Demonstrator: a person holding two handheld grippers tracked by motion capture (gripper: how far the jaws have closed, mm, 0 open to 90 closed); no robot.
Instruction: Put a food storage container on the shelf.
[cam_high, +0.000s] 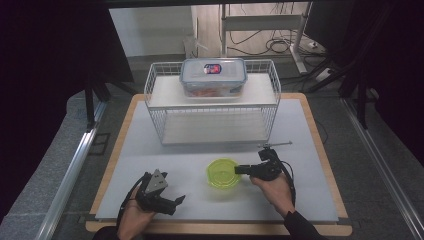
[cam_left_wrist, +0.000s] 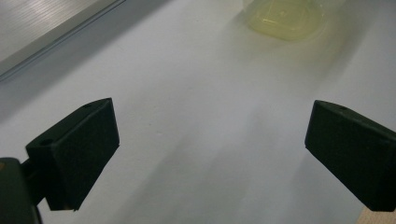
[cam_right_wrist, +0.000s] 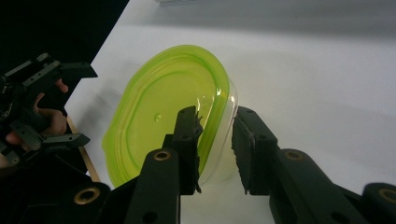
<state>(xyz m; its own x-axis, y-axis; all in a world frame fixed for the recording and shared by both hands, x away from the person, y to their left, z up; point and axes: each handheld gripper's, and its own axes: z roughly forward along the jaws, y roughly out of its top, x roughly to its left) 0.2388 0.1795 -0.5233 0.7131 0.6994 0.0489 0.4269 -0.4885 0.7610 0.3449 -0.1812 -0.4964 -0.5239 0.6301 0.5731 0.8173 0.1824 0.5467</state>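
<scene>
The right claw (cam_right_wrist: 217, 149) straddles the green bowl's (cam_right_wrist: 163, 116) rim, one jaw inside, not yet clearly pinching. Next it must clench firmly before lifting. The left claw (cam_left_wrist: 210, 154) rests released over the counter (cam_left_wrist: 187, 70).

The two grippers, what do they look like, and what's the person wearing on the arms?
Both are black, two-jawed hand tools. The left gripper carries a grey three-cornered plate on top and has flat, blocky black pads. The right gripper trails a black cable. A dark sleeve covers the right forearm.
</scene>
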